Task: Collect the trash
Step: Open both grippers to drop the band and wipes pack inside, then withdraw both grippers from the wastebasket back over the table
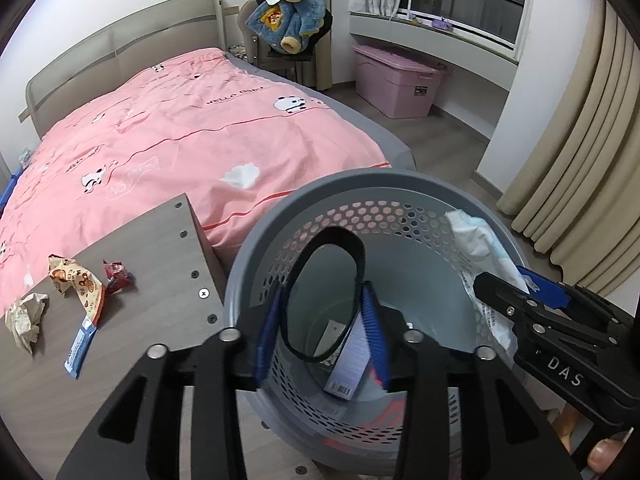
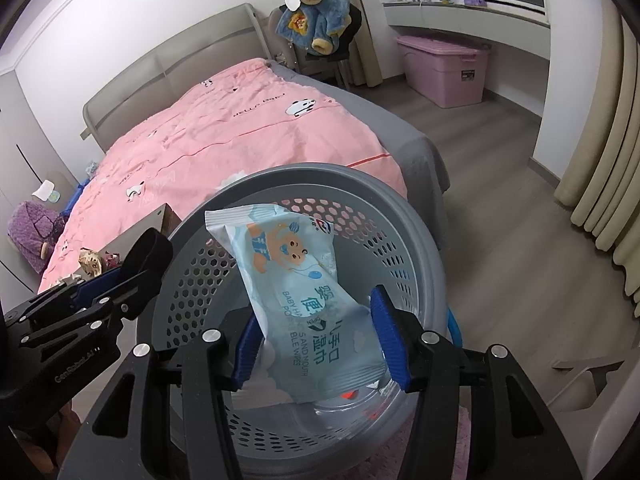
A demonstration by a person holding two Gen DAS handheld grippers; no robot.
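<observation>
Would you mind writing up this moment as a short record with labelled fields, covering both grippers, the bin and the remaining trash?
left gripper: shut on black loop, held over the bin
right gripper: shut on wet wipes pack, held over the bin
bin: grey perforated basket beside the bed, some items already at the bottom
trash left on table: crumpled paper, snack wrapper, red wrapper
bed: pink panda quilt, behind the table and bin

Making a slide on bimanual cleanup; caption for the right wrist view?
Right gripper holds a baby wipes pack over the grey basket.
</observation>
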